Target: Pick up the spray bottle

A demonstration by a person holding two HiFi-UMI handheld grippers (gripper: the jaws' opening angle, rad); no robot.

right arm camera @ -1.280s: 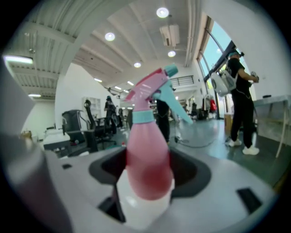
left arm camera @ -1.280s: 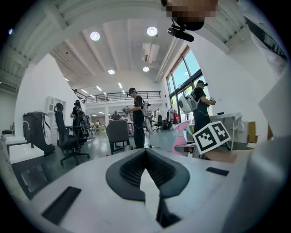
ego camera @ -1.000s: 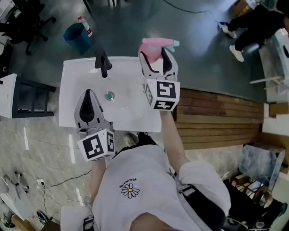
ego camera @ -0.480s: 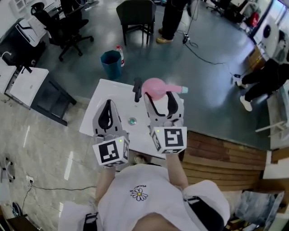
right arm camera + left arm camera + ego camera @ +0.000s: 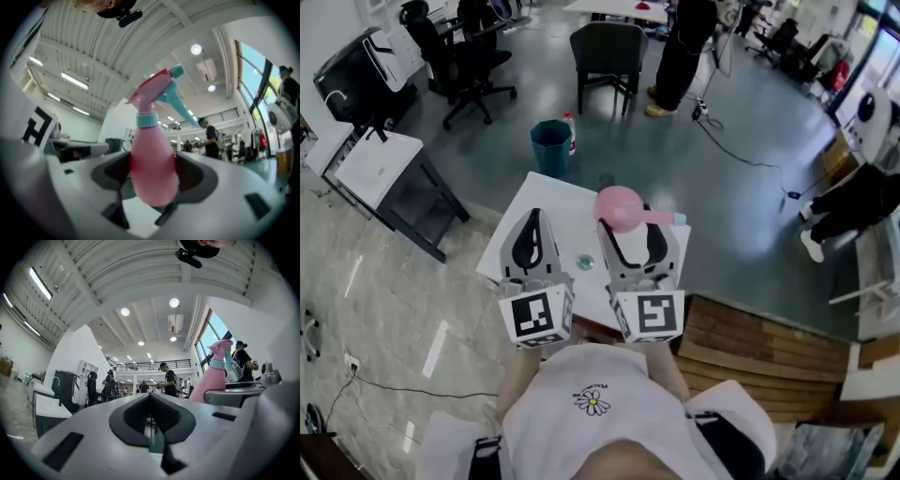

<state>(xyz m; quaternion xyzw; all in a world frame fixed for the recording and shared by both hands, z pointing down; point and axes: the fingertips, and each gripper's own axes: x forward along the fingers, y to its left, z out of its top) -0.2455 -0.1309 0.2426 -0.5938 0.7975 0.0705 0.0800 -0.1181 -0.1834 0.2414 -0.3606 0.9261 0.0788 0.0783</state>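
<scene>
Clamping a pink spray bottle (image 5: pixel 619 208) by its body in the right claw (image 5: pixel 635 231) above a white tabletop (image 5: pixel 553 211); holding the left claw (image 5: pixel 151 401) closed and empty.

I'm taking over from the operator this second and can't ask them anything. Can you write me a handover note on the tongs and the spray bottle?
Grippers: right tongs shut on the pink spray bottle, which is upright with its nozzle on top; left tongs shut and empty, beside it.
Place: the bottle is above the white sink top and appears lifted clear.
Done: grasp and lift.
Left: probably only to hold it steady.
</scene>
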